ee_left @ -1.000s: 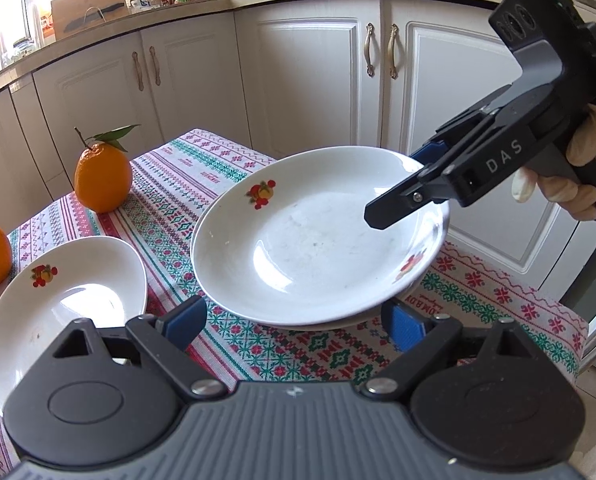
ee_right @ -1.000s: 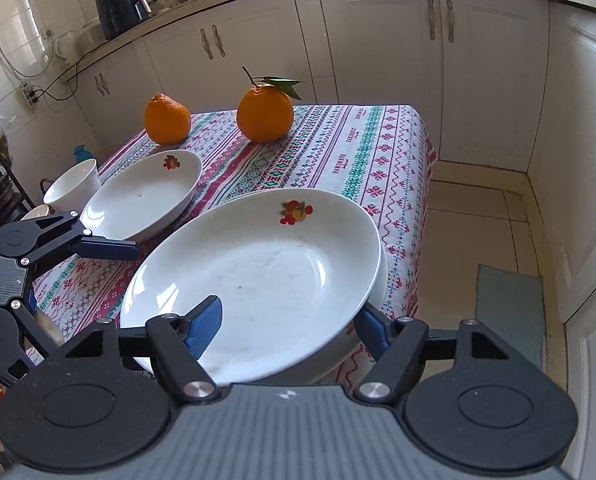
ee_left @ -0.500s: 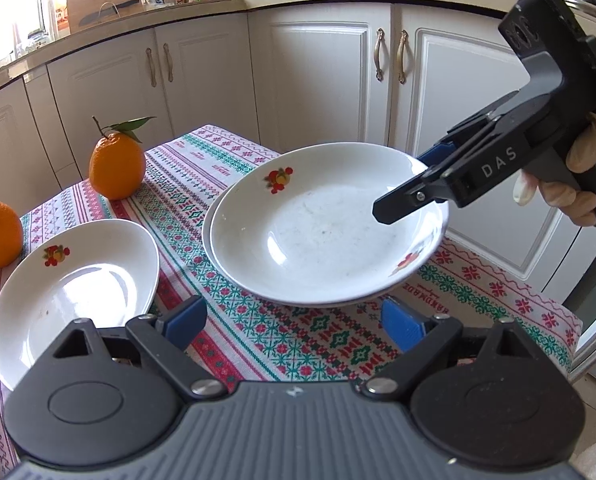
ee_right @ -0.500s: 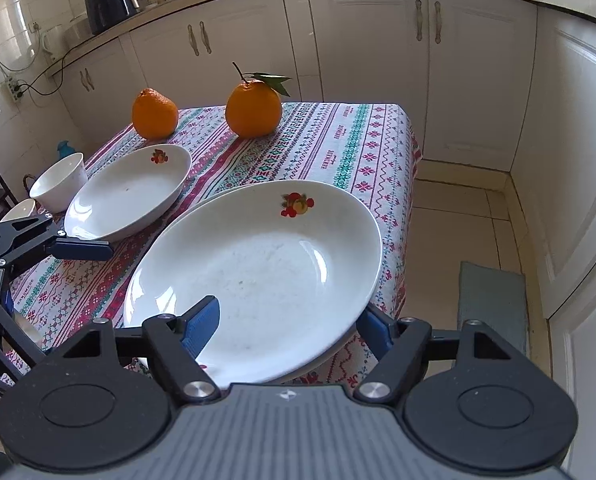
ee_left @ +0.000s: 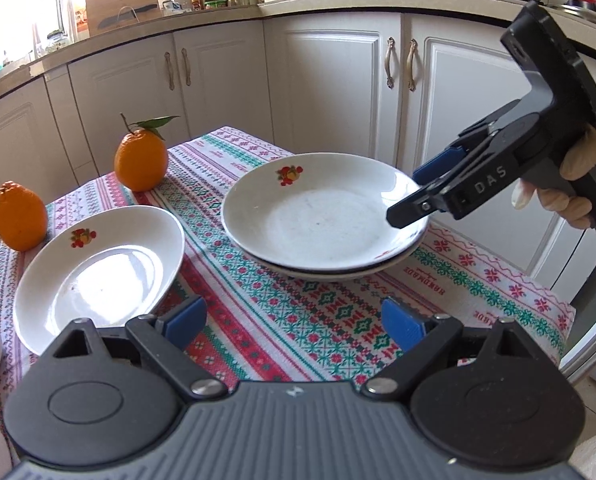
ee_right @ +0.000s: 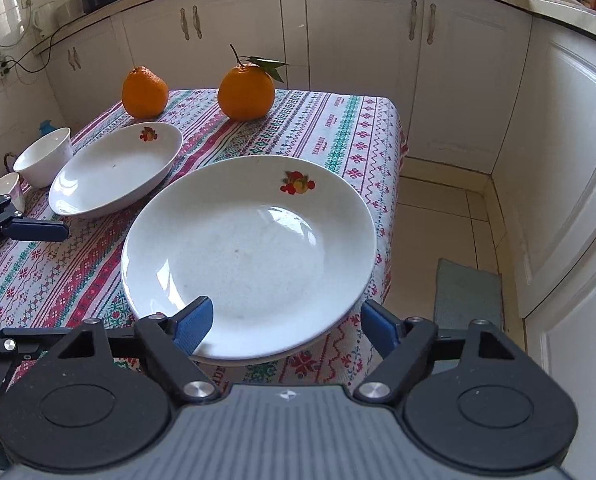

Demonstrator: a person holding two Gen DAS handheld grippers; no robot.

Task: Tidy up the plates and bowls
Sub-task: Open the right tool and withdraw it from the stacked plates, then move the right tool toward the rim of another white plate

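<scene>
White kitchen cabinets behind, patterned tablecloth [ee_left: 282,320] across the table in the middle of both views. Two plates already stacked: top plate [ee_right: 250,256] at frame centre of the right wrist view, nested on the lower plate [ee_left: 393,266] whose rim peeks out beneath. Third plate [ee_left: 98,276] lying alone at lower left of the left wrist view, apart from the stack. Two white bowls, one [ee_right: 44,156] at the left edge of the right wrist view, another [ee_right: 2,190] just below it, not yet gathered. Two oranges [ee_right: 246,90] toward the far end. By judgement, roughly a third done.

Right gripper [ee_left: 407,200] reaching in from the upper right, angled down at the stack's rim, jaws spread wide, one finger over the rim, nothing clamped. Left gripper [ee_left: 294,318] low at bottom centre, level, jaws wide apart, empty, hovering between the stack and the lone plate.
</scene>
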